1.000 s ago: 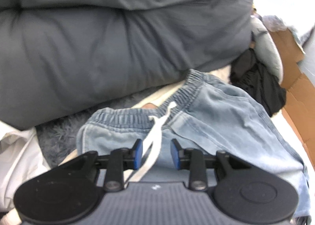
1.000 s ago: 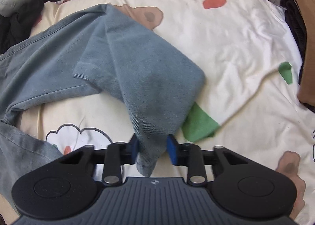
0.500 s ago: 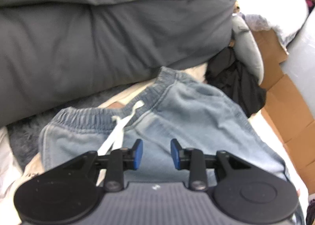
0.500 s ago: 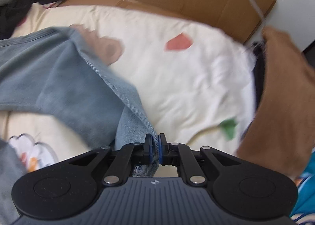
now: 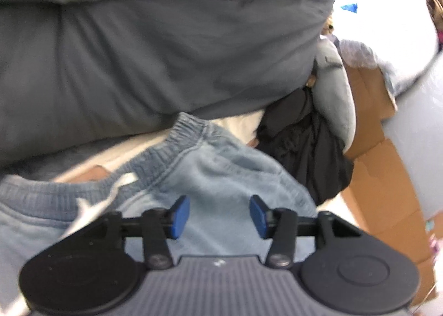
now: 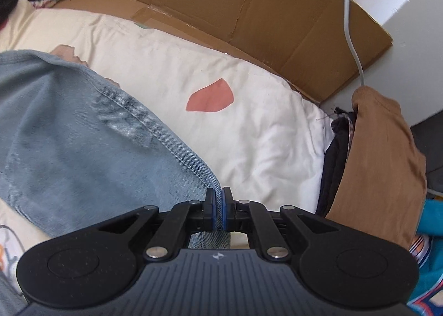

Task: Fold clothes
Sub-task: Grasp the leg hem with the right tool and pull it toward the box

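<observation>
The light-blue denim trousers (image 5: pixel 221 177) lie spread on a cream bedsheet (image 6: pixel 249 127) printed with coloured patches. In the left wrist view their elastic waistband (image 5: pixel 177 139) sits toward the head of the bed, just below a big grey duvet (image 5: pixel 166 53) that fills the upper part of the picture, and a white drawstring (image 5: pixel 110 194) trails from the waistband down toward the left gripper (image 5: pixel 218 216). That gripper hangs over the upper part of the trousers with its jaws standing apart; they have just been opening, and the blue pads (image 5: pixel 180 216) press on nothing, though the denim lies under the gap between them. Beside the waistband, toward the right edge of the bed, lies a heap of black clothing (image 5: pixel 304 155) with a grey plush toy (image 5: pixel 335 89) against it, and flattened cardboard (image 5: pixel 382 177) lines that side.

In the right wrist view the right gripper (image 6: pixel 218 210) has its jaws pinched together on the stitched hem of one trouser leg (image 6: pixel 83 136), which stretches away from it to the left across the sheet. Cardboard (image 6: pixel 221 6) runs along the far edge of the bed. At the right edge lies a brown garment (image 6: pixel 379 163) on top of darker clothing (image 6: pixel 335 155), and a white cable (image 6: pixel 350 25) hangs down toward it.
</observation>
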`<state>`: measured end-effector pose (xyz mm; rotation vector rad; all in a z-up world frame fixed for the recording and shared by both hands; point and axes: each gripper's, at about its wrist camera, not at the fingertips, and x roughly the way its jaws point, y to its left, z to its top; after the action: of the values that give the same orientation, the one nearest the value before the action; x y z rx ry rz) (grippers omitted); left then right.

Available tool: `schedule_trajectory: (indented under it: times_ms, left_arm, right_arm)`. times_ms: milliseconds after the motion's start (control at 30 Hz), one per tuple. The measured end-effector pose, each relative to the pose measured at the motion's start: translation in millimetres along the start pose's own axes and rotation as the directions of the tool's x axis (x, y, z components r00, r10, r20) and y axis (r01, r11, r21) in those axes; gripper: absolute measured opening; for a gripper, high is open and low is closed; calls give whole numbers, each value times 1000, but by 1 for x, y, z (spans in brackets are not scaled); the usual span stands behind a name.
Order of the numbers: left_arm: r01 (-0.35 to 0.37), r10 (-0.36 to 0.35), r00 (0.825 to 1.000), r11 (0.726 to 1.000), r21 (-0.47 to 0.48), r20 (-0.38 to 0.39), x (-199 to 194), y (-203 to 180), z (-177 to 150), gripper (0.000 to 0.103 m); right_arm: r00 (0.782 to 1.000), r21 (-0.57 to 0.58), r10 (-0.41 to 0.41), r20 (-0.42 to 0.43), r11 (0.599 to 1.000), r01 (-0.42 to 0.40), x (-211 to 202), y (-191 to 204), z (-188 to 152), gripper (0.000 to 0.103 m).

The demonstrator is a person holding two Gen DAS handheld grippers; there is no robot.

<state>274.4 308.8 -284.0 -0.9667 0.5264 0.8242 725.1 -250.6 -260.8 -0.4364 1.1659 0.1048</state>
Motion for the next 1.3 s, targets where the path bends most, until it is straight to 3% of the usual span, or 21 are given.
schedule_trajectory:
  times_ms: [267, 433, 633, 767, 900, 1000, 1133, 1167, 1300]
  left_arm:
    - [81, -82, 997, 991, -108, -5, 61, -28, 33, 52]
    - [44, -48, 999, 983, -176, -24, 100, -39, 41, 54]
    - [74, -80, 997, 956, -284, -9, 130, -49, 43, 56]
    - [40, -48, 999, 958, -282, -22, 144, -54, 42, 56]
    - [3, -55, 989, 935, -353, -137, 171, -44, 36, 61]
    - [7, -61, 990, 918, -397, -124, 179, -34, 33, 61]
    - [-34, -21, 992, 905, -424, -125, 187, -30, 33, 47]
    - [-27, -20, 994, 907, -420, -108, 186, -30, 34, 36]
    - [-18, -10, 998, 915, -404, -68, 186, -30, 38, 12]
  right_arm:
    - [998, -6, -58, -15, 998, 58, 22, -18, 29, 2]
    - [996, -23, -92, -9, 996, 91, 38, -21, 46, 2]
    - [992, -78, -129, -8, 989, 128, 58, -23, 66, 2]
    - [988, -101, -157, 5, 983, 156, 68, -22, 80, 2]
    - [981, -176, -191, 11, 966, 190, 80, -15, 97, 2]
    - [977, -200, -211, 12, 957, 209, 88, -12, 109, 2]
    - [974, -222, -227, 10, 949, 224, 100, -8, 117, 2]
    - [973, -225, -230, 9, 948, 226, 103, -7, 118, 2]
    - [972, -195, -234, 19, 953, 233, 111, -6, 122, 2]
